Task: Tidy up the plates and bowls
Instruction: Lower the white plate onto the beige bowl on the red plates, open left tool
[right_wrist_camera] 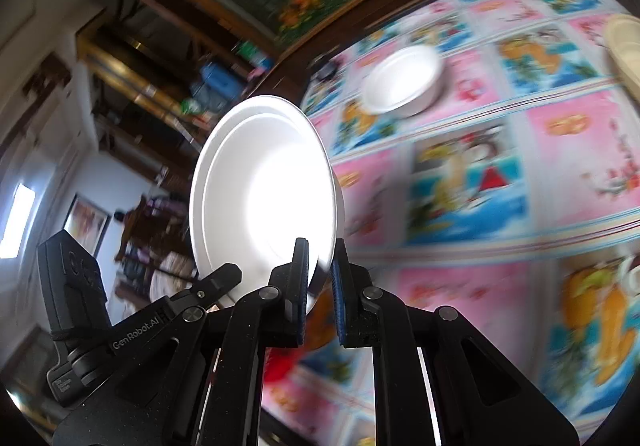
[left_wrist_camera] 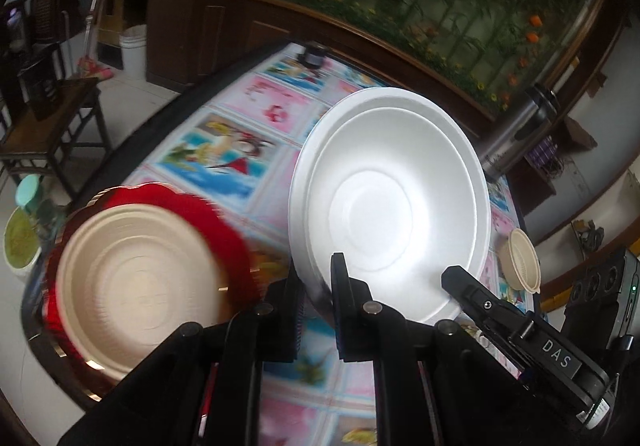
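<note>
White foam plate (left_wrist_camera: 390, 197) pinched by both grippers (rim only); beige bowl (left_wrist_camera: 136, 282) in red tray (left_wrist_camera: 216, 213).

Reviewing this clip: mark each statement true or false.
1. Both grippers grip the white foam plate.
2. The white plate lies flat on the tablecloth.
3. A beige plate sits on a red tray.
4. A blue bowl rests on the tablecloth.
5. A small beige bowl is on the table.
1. True: the left gripper and right gripper both pinch the rim of the white plate.
2. False: it is held tilted above the tablecloth.
3. True: the beige plate lies on the red tray.
4. False: the bowl resting there is a white bowl.
5. True: the small beige bowl stands near the table's edge.
</note>
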`<state>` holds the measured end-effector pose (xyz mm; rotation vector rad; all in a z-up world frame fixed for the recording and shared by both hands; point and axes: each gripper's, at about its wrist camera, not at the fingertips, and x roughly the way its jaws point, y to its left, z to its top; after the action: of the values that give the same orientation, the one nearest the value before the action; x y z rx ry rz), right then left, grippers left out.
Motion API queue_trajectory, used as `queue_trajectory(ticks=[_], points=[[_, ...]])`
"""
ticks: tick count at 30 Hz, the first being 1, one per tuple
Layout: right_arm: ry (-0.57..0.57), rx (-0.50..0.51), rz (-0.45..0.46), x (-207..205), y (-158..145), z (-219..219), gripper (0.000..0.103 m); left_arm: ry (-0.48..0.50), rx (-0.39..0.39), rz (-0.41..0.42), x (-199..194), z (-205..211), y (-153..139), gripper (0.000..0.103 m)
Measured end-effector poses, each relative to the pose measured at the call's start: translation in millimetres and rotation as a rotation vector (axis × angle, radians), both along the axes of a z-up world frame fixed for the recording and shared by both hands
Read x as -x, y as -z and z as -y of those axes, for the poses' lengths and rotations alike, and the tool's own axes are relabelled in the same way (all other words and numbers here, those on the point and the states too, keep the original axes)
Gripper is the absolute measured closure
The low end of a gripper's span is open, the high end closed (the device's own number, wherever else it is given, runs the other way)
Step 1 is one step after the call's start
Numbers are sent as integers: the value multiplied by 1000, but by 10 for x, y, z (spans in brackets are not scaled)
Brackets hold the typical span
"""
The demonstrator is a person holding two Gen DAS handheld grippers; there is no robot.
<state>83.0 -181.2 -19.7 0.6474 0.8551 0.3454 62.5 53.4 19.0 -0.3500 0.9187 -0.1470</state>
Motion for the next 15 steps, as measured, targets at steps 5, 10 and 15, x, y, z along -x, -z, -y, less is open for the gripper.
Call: queue_trajectory(ticks=[5, 10, 15], points=[[-114, 41, -8, 27, 13, -569, 92, -87, -4, -26, 221, -511, 34, 92], [-214, 110, -37, 2, 47, -1080, 92, -149, -18, -71, 338, -835, 105, 91], [-281, 170, -74, -17, 113, -1391, 92, -167, -16, -123, 429, -1036, 209, 90]])
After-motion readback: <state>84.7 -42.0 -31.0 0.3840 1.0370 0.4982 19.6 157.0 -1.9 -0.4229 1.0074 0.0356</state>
